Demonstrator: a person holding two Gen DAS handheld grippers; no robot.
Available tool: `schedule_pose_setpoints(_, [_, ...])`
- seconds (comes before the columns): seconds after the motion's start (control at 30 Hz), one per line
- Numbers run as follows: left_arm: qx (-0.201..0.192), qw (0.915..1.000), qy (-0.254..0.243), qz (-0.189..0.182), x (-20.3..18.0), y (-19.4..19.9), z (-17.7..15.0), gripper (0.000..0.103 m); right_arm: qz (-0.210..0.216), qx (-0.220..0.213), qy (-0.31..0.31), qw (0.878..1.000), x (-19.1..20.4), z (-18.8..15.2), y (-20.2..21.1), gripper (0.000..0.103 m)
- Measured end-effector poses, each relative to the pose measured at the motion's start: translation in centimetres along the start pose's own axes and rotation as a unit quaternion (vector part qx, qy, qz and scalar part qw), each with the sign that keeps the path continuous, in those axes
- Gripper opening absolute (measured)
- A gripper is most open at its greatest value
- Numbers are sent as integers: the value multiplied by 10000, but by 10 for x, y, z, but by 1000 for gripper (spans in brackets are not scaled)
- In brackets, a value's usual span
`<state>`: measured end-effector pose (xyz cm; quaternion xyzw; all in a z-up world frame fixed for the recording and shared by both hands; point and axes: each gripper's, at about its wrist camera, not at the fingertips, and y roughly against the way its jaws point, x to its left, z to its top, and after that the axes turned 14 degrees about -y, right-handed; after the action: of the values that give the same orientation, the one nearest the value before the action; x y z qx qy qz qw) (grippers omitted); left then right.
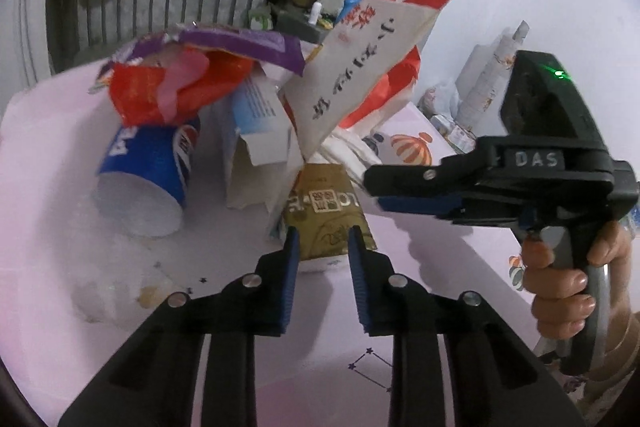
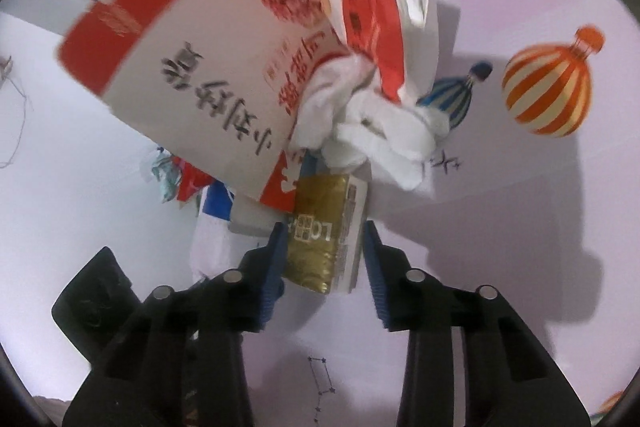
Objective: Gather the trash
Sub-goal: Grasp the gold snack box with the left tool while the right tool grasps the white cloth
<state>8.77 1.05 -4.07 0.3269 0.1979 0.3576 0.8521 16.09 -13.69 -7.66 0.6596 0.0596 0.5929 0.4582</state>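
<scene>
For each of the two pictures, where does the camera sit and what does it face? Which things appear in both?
Left wrist view: sits on the left gripper, faces down onto the trash pile on the pink table; shows its fingers, the right gripper and a hand.
Right wrist view: sits on the right gripper, faces the gold carton between its jaws.
Shared: gold carton, red-and-white box.

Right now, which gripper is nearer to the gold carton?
Right. The right gripper straddles the gold carton; the left gripper sits at its near end.
</scene>
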Motion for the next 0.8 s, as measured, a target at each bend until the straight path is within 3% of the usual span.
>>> schedule_pose_setpoints(0.2, [46,9996,-215,-169,-18,-6,-1,23,155,306,-176,9993,-14,-11,-2,20])
schedule_pose_setpoints(0.33, [-6,9996,-286,-67,-25,-1,1,23,-69,-189,73,9998,-13,-11,20,21])
schedule_pose_setpoints(0.4, [-51,9993,-332,131,-25,2,3,23,-384,-665,429,9961,-3,-9,34,27])
schedule_pose_setpoints(0.5, [-69,9990,-251,357,-20,1,5,23,-779,-1162,792,9870,8,-1,42,54])
schedule_pose_setpoints(0.67, [-16,9983,-99,570,-14,-5,9,23,-1164,-1208,1214,9783,18,18,16,54])
schedule_pose_setpoints(0.7, [5,9981,-97,602,-13,-7,9,23,-1247,-1152,1230,9778,16,22,11,53])
schedule_pose_setpoints(0.77, [36,9980,-103,626,-14,-10,9,23,-1436,-968,1214,9774,12,27,-5,42])
schedule_pose_setpoints(0.8, [66,9979,-110,642,-14,-12,10,23,-1473,-842,1144,9789,9,28,-10,31])
